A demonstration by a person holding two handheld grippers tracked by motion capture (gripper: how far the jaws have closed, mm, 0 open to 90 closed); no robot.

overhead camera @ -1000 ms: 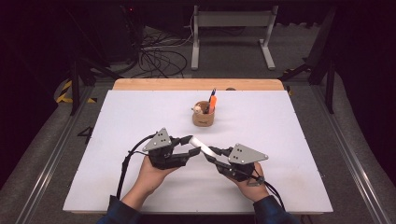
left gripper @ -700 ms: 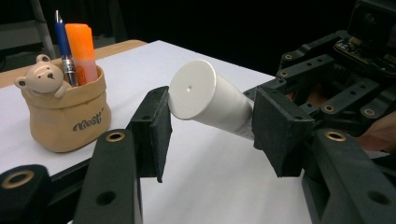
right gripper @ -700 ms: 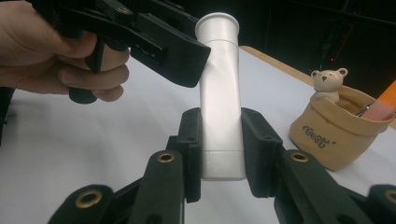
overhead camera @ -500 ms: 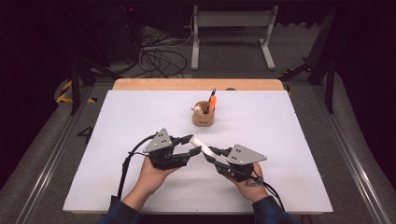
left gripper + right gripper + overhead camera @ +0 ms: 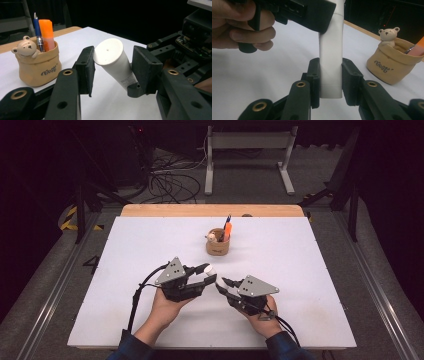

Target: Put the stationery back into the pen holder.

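White plastic is the centre of this moment: a tube [image 5: 210,271] hangs in the air between the two claws, low over the near middle of the tabletop [image 5: 320,270], at about six o'clock from the pen pot [image 5: 218,242] and well apart from it.

The right claw [image 5: 331,75] is pinching the flat, crimped end of the tube; in the right gripper view both pads press on the tube's sides with no gap. This grip has not changed.

The change is on the other side. The left claw [image 5: 113,67] has just been closing around the cap end of the tube, and its jaws are now narrower than they were a second ago in the high view. In the left gripper view the round white cap [image 5: 108,51] sits between the pads. The left pad seems to touch it at nine o'clock, but a small gap shows at three o'clock, so I judge this claw as only half spread and not yet gripping. The angle is poor, so a light contact may exist.

For the work, this probably means that the cap is about to be taken: the right claw holds the body steady, and once the left claw pinches fully it could twist or pull the cap off. Both hands [image 5: 165,307] stay almost where they were.
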